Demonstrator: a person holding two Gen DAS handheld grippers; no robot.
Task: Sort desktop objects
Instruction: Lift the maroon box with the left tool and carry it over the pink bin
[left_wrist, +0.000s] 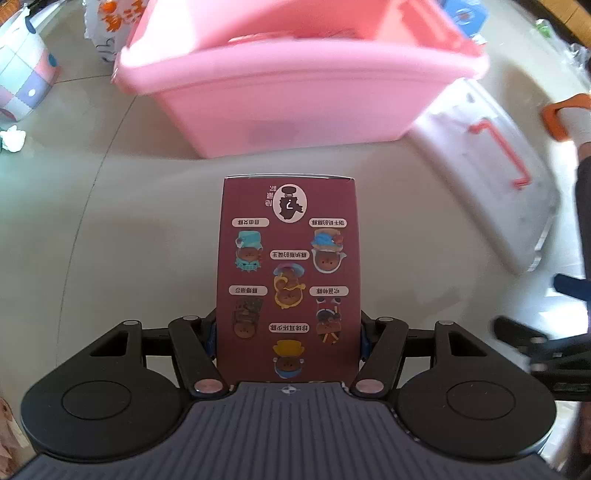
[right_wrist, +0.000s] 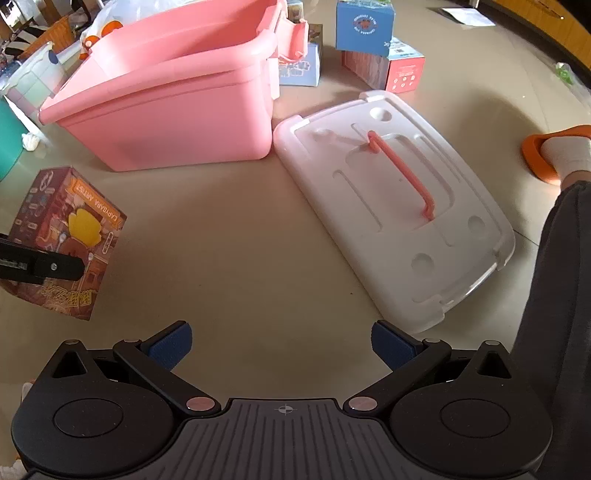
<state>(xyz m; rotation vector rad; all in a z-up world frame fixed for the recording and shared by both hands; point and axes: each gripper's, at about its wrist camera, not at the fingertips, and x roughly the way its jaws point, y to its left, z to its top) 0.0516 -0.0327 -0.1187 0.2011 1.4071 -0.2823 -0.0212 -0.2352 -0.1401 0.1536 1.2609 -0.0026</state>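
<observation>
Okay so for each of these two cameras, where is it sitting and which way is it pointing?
Left wrist: on the left tongs, facing forward and down at the maroon box they clamp, pink bin beyond.
Right wrist: on the open right tongs, looking down at the floor, the white lid ahead, the person's sock foot at right.
Shared: pink bin, white lid, and the held box.

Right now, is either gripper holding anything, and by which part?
The left gripper clamps the maroon box by its two side faces, at the near end. The right gripper is open and holds nothing.
</observation>
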